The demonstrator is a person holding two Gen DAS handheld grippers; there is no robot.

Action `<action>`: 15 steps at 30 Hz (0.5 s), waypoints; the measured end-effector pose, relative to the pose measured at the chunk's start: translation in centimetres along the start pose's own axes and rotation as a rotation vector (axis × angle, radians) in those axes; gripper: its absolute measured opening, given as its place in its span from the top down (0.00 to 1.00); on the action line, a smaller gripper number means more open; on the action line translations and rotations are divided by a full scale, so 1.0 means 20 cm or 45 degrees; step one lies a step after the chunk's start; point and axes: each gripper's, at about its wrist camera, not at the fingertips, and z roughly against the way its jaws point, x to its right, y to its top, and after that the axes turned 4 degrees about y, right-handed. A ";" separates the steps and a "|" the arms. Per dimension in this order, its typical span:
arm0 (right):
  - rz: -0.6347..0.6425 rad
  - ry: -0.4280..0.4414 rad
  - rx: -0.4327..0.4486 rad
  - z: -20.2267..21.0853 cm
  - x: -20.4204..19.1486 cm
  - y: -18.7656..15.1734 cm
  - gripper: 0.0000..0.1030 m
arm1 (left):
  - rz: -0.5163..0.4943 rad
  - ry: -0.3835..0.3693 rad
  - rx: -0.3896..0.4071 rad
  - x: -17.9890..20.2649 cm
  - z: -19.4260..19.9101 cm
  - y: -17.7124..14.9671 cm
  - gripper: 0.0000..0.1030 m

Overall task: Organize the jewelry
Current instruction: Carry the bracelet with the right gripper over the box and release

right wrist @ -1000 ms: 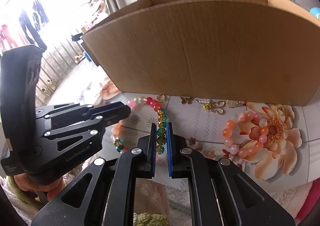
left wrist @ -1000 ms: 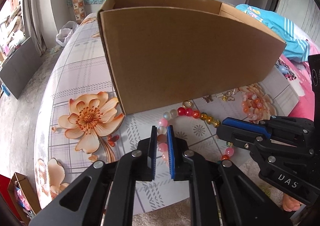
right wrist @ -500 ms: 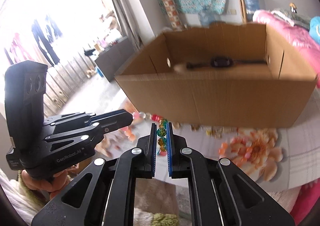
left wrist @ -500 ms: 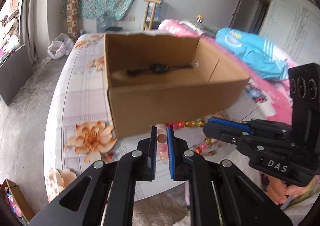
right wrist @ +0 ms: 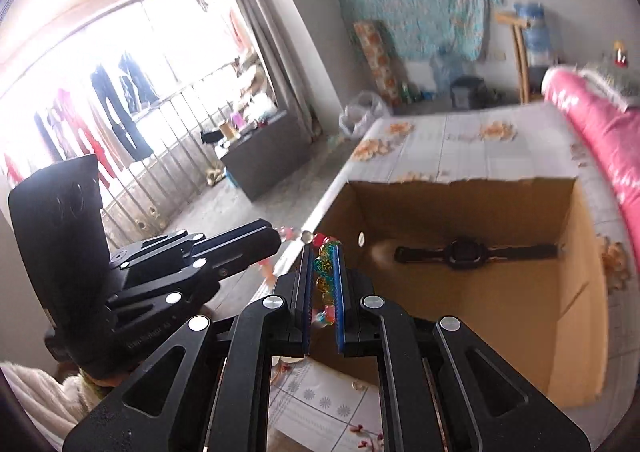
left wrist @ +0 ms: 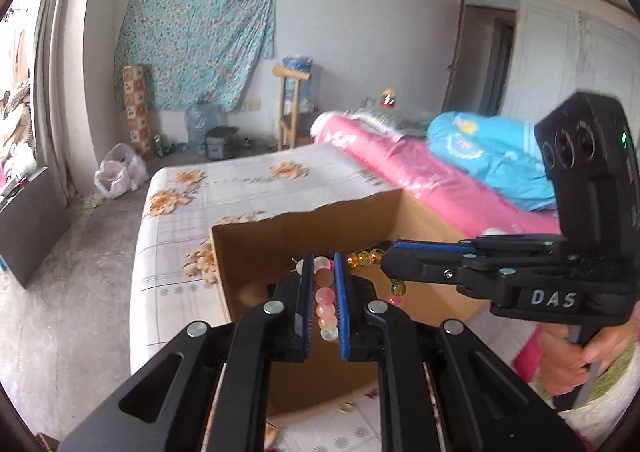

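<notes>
Both grippers hold one bead necklace between them, lifted above the near edge of an open cardboard box (left wrist: 256,252). My left gripper (left wrist: 323,264) is shut on its pink and white beads (left wrist: 325,298). My right gripper (right wrist: 323,256) is shut on its green and amber beads (right wrist: 323,276). In the left wrist view the right gripper (left wrist: 394,256) sits just to the right, with amber beads (left wrist: 364,258) strung between. The box (right wrist: 500,300) holds a black wristwatch (right wrist: 468,254) on its floor.
The box stands on a table with a floral cloth (left wrist: 248,183). A pink bed (left wrist: 404,167) with blue bedding (left wrist: 488,147) runs along the right. A dark cabinet (right wrist: 260,155) and window railing are on the left.
Both grippers have lifted the necklace from the table in front of the box to above its near edge. The views now look down into the box.
</notes>
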 end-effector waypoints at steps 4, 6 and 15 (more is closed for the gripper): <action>-0.091 -0.013 -0.222 -0.24 0.12 0.07 0.93 | -0.053 0.061 -0.166 -0.05 -0.26 -0.05 0.91; -0.126 -0.041 -0.343 -0.36 0.17 0.06 0.93 | -0.084 0.090 -0.229 -0.05 -0.35 -0.09 0.91; -0.226 -0.070 -0.559 -0.59 0.31 0.03 0.89 | -0.146 0.186 -0.312 -0.06 -0.48 -0.14 0.90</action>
